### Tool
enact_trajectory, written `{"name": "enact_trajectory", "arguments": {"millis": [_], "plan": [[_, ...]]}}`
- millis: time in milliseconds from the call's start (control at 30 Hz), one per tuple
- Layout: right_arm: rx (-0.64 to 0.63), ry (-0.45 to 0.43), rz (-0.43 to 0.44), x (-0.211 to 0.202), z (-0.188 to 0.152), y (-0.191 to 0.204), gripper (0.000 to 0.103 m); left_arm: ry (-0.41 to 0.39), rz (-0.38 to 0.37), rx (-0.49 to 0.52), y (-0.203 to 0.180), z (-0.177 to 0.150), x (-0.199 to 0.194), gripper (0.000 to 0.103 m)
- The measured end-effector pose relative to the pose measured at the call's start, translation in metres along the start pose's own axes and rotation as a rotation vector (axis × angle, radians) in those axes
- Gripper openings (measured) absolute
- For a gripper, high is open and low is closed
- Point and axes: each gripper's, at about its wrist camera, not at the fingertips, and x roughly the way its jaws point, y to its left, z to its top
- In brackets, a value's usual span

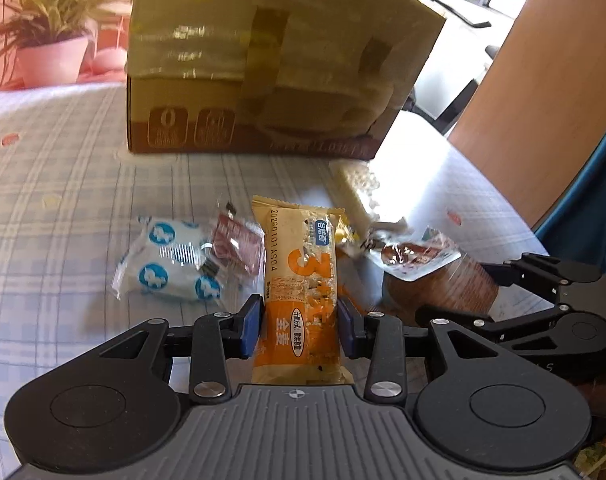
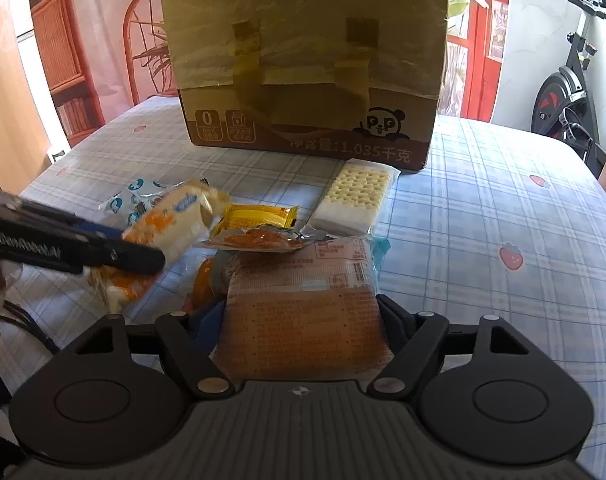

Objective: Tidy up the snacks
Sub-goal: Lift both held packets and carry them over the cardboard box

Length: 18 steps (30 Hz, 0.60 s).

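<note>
An orange-and-cream snack bar (image 1: 301,280) stands lengthwise between the blue pads (image 1: 250,324) of my left gripper (image 1: 301,322), which is shut on its lower half. From the right wrist view the same bar (image 2: 171,220) sticks out of the left gripper (image 2: 103,252), raised over the tablecloth. My right gripper (image 2: 301,316) is shut on a wide brown cake packet (image 2: 303,312) that fills the gap between its fingers. Loose snacks lie ahead: a white-and-blue packet (image 1: 171,264), a small red-brown packet (image 1: 239,244), a yellow packet (image 2: 259,216), a clear sealed pack (image 2: 259,238) and a white cracker pack (image 2: 355,196).
A large taped cardboard box (image 2: 303,60) stands at the back of the plaid tablecloth (image 2: 503,200). A potted plant (image 1: 51,40) sits far left beyond the table. An exercise bike (image 2: 563,92) is off the table's far right. A wooden panel (image 1: 543,100) rises to the right.
</note>
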Motion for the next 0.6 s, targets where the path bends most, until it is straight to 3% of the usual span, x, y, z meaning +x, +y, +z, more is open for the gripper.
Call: {"name": "enact_trajectory", "arguments": {"millis": [400, 600], "plan": [[-0.014, 0.017, -0.085, -0.019, -0.004, -0.012, 0.078, -0.075, 0.011, -0.023, 0.003, 0.002, -0.020, 0.041], [0.032, -0.019, -0.131, -0.031, 0.000, -0.028, 0.078, -0.109, 0.019, -0.022, 0.005, 0.011, -0.025, 0.041]]}}
